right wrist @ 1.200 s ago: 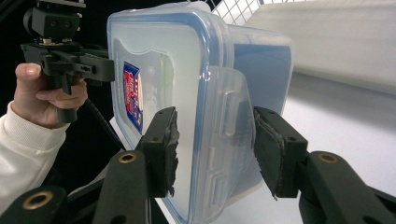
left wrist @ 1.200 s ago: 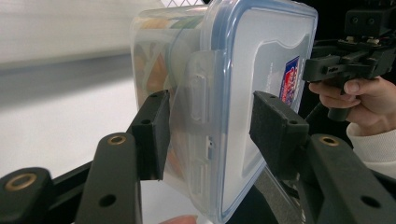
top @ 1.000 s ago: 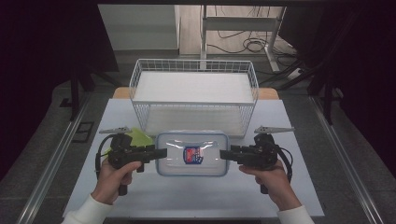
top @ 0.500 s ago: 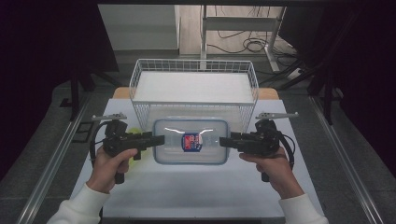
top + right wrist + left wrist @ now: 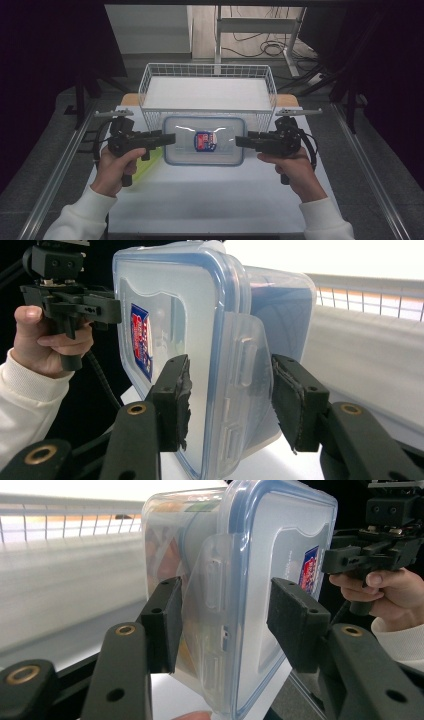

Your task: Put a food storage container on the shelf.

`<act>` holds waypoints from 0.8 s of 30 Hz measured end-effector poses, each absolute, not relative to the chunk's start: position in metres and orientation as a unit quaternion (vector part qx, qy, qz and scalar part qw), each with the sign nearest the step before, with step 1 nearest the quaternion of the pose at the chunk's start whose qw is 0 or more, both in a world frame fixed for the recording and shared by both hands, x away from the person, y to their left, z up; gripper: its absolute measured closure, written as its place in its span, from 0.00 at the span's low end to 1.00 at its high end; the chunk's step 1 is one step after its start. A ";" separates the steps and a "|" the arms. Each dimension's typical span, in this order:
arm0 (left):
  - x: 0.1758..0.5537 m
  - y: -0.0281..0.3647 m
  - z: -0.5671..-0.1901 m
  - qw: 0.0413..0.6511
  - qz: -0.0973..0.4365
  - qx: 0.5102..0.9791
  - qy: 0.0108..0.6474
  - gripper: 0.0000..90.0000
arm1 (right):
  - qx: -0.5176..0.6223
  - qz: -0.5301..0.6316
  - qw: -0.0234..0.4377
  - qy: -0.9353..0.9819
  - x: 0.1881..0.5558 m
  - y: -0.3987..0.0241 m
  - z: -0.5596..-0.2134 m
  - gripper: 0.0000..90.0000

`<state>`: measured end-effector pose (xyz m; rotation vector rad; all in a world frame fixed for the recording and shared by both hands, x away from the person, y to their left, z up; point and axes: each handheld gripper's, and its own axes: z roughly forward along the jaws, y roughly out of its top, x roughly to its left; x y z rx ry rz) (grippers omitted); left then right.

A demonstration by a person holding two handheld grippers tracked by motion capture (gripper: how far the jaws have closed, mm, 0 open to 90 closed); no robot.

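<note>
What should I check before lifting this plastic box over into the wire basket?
1. Left gripper fingers on both sides of the plastic box end: ok.
2. Right gripper fingers on both sides of the opposite end: ok.
3. Pads pressing firmly enough: cannot tell; a gap shows beside one left finger.
4. Lid seated, side latches folded down: ok.
5. Wire basket floor free of things: ok.
6. Box bottom higher than the basket's front rim: cannot tell.

Your right gripper (image 5: 227, 405) clamped the clear lidded container (image 5: 200, 340) at its latch end. Far left, your left gripper (image 5: 107, 307) gripped its other end.
</note>
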<state>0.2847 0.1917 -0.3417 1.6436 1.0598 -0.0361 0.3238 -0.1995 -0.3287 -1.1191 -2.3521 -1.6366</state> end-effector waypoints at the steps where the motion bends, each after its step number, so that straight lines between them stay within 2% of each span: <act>1: 0.285 0.192 -0.342 0.559 -0.015 0.697 0.449 0.55 | -0.364 -0.532 0.033 -0.764 0.324 -0.200 -0.329 0.57; 24: 0.310 0.196 -0.318 0.566 -0.004 0.694 0.445 0.55 | -0.356 -0.533 0.023 -0.767 0.350 -0.194 -0.305 0.57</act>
